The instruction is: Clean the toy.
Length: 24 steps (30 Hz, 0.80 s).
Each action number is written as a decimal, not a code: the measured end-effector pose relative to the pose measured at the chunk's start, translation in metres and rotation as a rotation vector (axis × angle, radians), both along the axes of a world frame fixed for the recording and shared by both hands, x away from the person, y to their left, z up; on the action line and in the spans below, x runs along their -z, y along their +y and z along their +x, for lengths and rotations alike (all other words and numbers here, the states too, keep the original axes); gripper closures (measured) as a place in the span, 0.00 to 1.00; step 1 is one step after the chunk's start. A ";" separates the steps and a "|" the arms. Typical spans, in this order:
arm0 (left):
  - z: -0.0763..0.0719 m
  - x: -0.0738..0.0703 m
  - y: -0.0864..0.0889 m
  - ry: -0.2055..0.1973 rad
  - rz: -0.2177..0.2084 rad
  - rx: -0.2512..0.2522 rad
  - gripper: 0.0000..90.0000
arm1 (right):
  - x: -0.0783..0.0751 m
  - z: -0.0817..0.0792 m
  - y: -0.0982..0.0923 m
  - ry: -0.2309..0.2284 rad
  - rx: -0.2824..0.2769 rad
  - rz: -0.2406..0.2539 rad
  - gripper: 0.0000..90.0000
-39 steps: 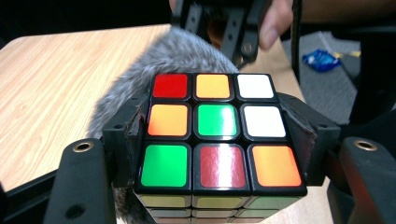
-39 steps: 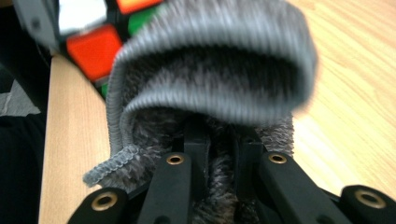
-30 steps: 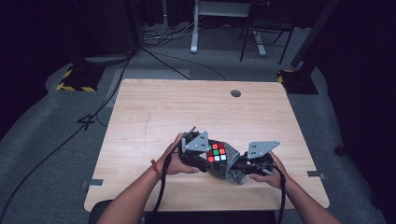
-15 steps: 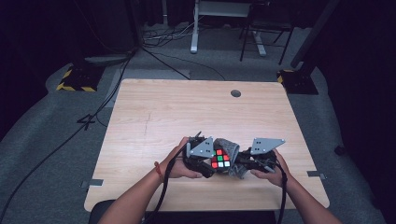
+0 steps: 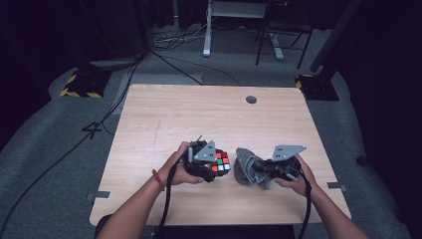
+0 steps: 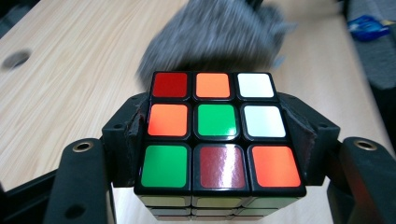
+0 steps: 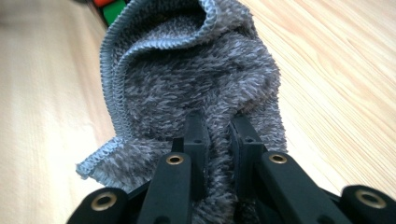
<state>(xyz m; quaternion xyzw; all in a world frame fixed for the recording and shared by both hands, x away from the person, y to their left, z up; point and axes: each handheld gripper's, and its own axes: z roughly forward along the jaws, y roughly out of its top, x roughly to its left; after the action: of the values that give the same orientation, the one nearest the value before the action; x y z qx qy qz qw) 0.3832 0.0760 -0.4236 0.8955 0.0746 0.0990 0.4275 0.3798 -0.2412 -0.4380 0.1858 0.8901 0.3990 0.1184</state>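
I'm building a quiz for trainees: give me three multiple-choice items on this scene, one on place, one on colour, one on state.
1. Where is the grey cloth relative to the puzzle cube in the high view?
A. To its right
B. To its left
C. Underneath it

2. What colour is the centre sticker of the cube face shown in the left gripper view?
A. White
B. Green
C. Orange

3. What is the right gripper doing?
A. Hanging open
B. Pinching the cloth
C. Gripping the cube

Answers: 1 A, the cloth lies right of the cube; 2 B, the middle square is green; 3 B, its fingers clamp grey fabric.
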 end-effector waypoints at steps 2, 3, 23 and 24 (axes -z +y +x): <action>0.005 0.006 0.012 0.005 0.021 -0.035 0.38 | 0.002 0.004 -0.006 0.014 0.015 -0.004 0.89; 0.006 0.008 0.015 0.010 0.024 -0.042 0.38 | 0.004 0.006 -0.009 0.018 0.030 -0.015 0.89; 0.004 0.045 0.077 0.104 0.076 -0.162 0.37 | 0.040 0.003 -0.090 0.093 0.189 0.002 0.86; 0.004 0.047 0.080 0.120 0.064 -0.167 0.37 | 0.041 0.002 -0.092 0.091 0.194 -0.001 0.86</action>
<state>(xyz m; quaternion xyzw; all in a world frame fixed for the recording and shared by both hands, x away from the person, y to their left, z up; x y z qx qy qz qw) 0.3875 0.1559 -0.4704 0.9036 0.1714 0.0828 0.3838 0.3817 -0.3336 -0.4794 0.2891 0.8725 0.3764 0.1159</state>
